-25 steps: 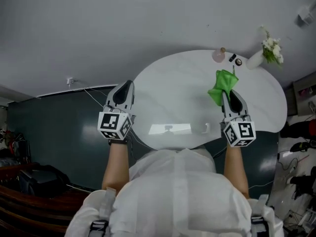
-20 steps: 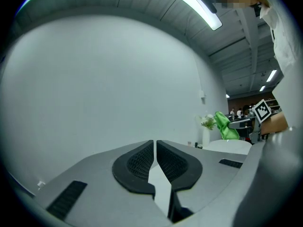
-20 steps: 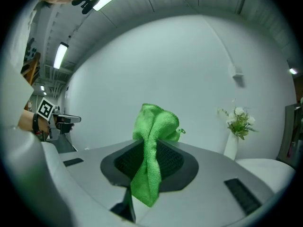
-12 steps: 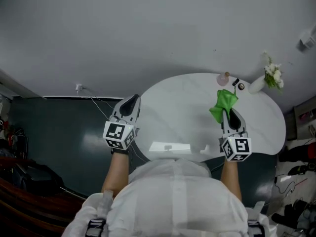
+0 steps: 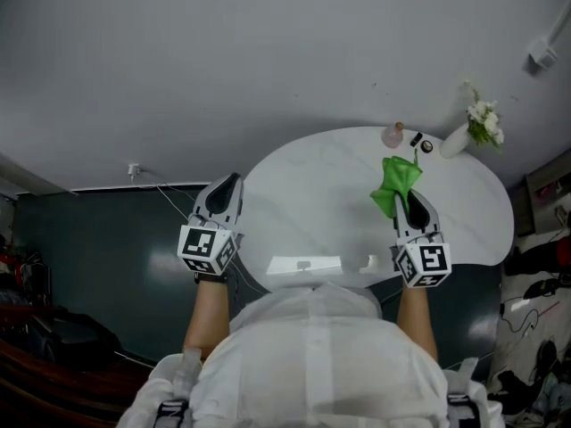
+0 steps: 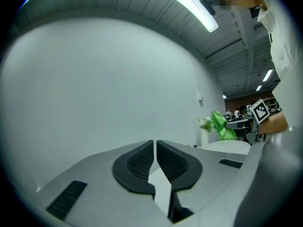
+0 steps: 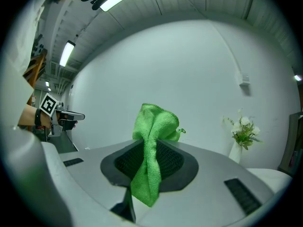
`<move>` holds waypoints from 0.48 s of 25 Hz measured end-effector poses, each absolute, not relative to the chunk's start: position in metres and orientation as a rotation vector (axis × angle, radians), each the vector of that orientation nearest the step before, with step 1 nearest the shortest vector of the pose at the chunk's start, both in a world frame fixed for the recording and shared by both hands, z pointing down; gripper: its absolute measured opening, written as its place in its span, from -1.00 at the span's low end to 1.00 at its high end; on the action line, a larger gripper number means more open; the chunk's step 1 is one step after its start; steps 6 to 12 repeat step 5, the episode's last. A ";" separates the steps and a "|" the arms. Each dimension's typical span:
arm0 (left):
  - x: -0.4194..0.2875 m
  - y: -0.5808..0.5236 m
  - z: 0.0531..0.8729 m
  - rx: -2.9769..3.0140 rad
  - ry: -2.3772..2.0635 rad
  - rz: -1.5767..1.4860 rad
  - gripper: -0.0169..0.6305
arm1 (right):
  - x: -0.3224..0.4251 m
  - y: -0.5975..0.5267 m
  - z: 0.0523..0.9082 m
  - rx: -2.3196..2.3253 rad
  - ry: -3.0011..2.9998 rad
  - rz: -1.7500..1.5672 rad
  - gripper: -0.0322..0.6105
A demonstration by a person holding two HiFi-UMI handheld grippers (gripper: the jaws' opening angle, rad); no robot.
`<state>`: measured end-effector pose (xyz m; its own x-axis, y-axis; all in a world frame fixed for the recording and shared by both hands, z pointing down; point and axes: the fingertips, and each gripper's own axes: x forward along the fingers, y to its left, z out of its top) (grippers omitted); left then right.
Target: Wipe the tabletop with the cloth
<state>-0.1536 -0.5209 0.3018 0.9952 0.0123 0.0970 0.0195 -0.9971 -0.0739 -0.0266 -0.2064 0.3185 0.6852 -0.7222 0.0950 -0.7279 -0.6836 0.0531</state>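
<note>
Jaws of the right gripper point(image 7: 150, 151) are clamped on the green cloth point(image 7: 152, 145). The cloth is pinched between the black ribbed pads; a bunched fold stands above the jaw tips and a tail hangs down between them toward the camera. Jaws of the left gripper point(image 6: 155, 144) are closed to a hairline slit with nothing in them.

We record as visible print the black-and-white square markers on each gripper's cube, one on the left cube point(image 5: 207, 243) and one on the right cube point(image 5: 426, 262). They carry patterns, not lettering we can read.

In the head view the cloth point(image 5: 393, 185) projects forward from the right gripper point(image 5: 409, 200) over the right half of the white table point(image 5: 303, 194). We cannot tell whether the cloth touches the surface. The left gripper point(image 5: 225, 185) is at the table's left edge, well apart from the cloth.

At the far rim stand a white vase of flowers point(image 5: 464, 134), a small pinkish bottle point(image 5: 393, 135) and small dark items point(image 5: 422, 143).
</note>
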 end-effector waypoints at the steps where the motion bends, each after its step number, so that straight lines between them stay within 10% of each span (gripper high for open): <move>1: -0.154 -0.521 0.302 -3.065 -0.027 -0.149 -0.85 | -0.027 -0.206 0.318 2.803 -1.206 0.102 -0.66; 12: -0.156 -0.524 0.303 -3.066 -0.032 -0.146 -0.85 | -0.029 -0.210 0.316 2.790 -1.201 0.094 -0.66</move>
